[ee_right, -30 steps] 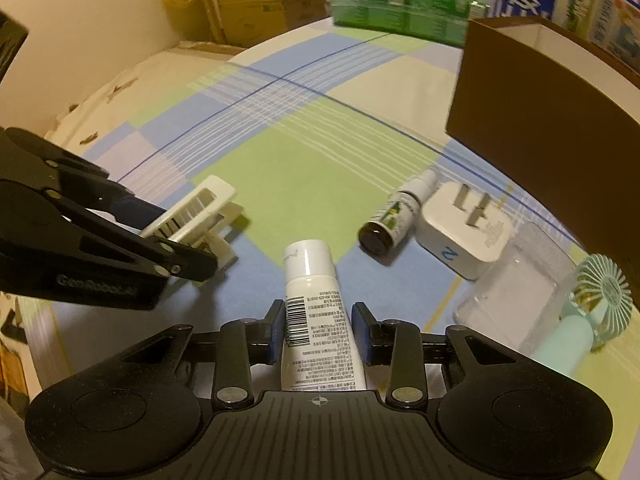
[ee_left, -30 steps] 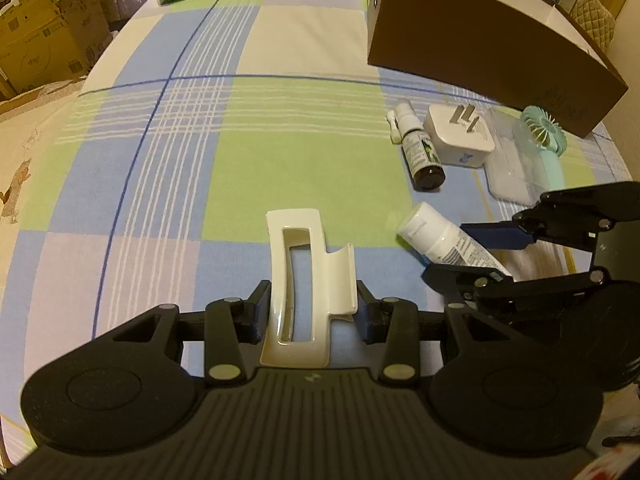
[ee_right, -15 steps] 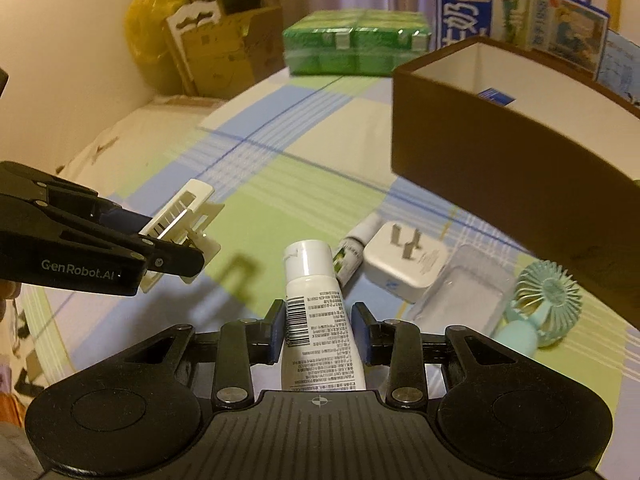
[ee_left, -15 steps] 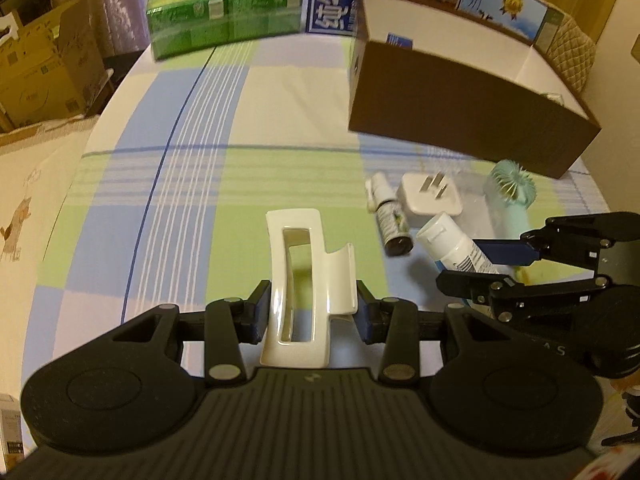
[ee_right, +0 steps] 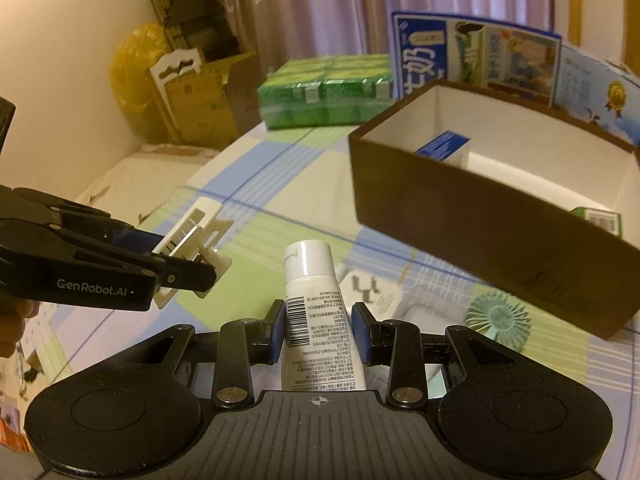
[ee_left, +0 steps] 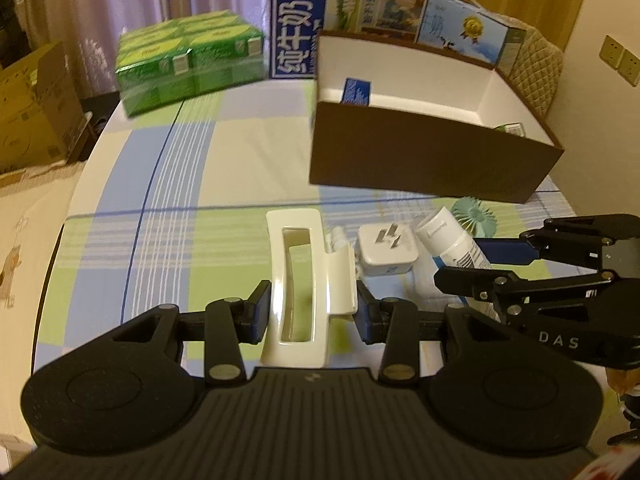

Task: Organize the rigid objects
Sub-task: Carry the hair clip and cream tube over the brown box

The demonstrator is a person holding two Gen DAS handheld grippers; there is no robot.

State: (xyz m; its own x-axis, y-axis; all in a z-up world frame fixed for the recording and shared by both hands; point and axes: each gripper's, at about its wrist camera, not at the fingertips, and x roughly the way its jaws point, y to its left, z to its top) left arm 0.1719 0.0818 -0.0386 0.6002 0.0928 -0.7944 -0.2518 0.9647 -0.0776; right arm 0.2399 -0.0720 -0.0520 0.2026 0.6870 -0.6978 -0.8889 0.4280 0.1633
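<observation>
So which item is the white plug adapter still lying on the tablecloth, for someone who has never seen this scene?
Start at the big brown box with the white inside, on the checked tablecloth. Just in front of its near wall lies a small cluster of loose items. The plug adapter is the squat white cube there with metal prongs pointing up, unlike the round mint fan beside it.

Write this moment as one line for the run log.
left gripper: shut on hair clip | right gripper: shut on white tube | both off table | brown box: ahead
</observation>
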